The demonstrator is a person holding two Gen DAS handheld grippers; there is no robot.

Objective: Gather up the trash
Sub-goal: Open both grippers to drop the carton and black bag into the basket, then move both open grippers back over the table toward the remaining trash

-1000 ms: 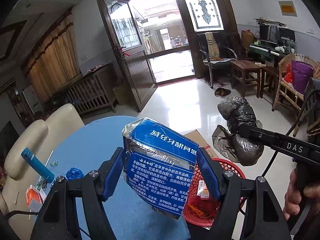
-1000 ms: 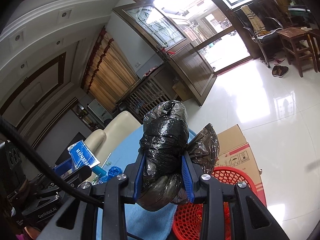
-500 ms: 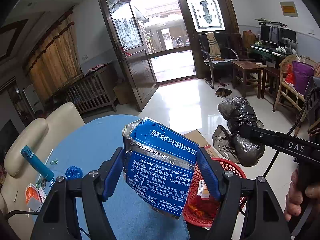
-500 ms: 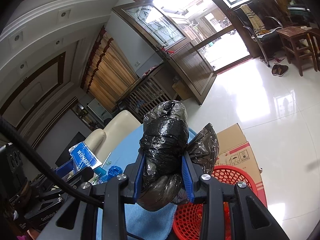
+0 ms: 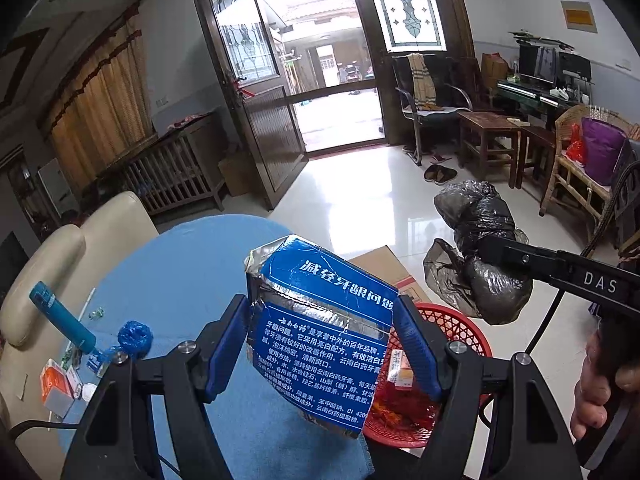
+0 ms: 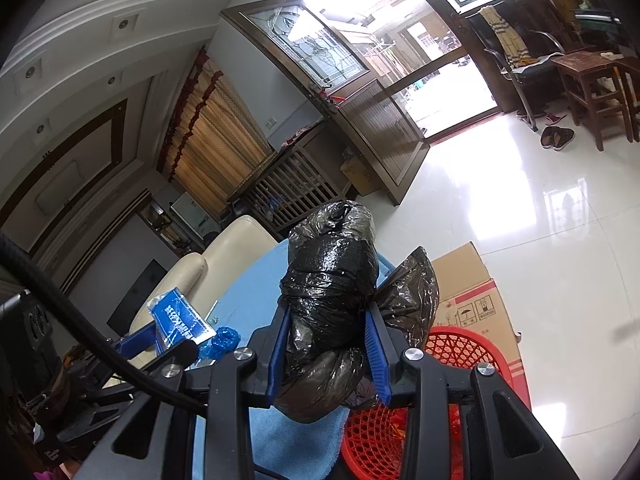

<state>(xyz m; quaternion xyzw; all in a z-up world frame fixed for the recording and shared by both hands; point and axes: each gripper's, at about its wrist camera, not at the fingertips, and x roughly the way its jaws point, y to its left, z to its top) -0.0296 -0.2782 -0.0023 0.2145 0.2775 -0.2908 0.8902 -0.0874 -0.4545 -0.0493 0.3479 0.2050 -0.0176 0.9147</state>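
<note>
The left claw [image 5: 322,344] holds a blue box [image 5: 320,336] between its two blue pads, w/ the box tilted and one silver torn end up. The box has white Chinese print on it. It hangs above the near edge of the bench [image 5: 188,264], which has a blue cloth, and just left of the red basket [image 5: 460,320].

The right claw [image 6: 326,354] is closed on a black bag [image 6: 332,280], crumpled and wound tight, w/ a loose flap going out to the right side. In the left view the same bag [image 5: 480,240] is in the air above and a bit beyond the basket, not touching it. In the right view the basket [image 6: 468,352] sits below and right of the bag; it has red and orange scraps inside.

A cardboard carton [image 6: 476,292] stands on the floor just behind the basket. On the far left part of the bench lie a teal tube [image 5: 62,316], a blue crumpled wrapper [image 5: 135,336], an orange-white pack [image 5: 54,386] and some small bits which I cannot name. A cream sofa [image 5: 68,240] is beside the bench on the left. Part of the person's right hand [image 5: 600,392] shows at the right edge, on the handle of the right claw
</note>
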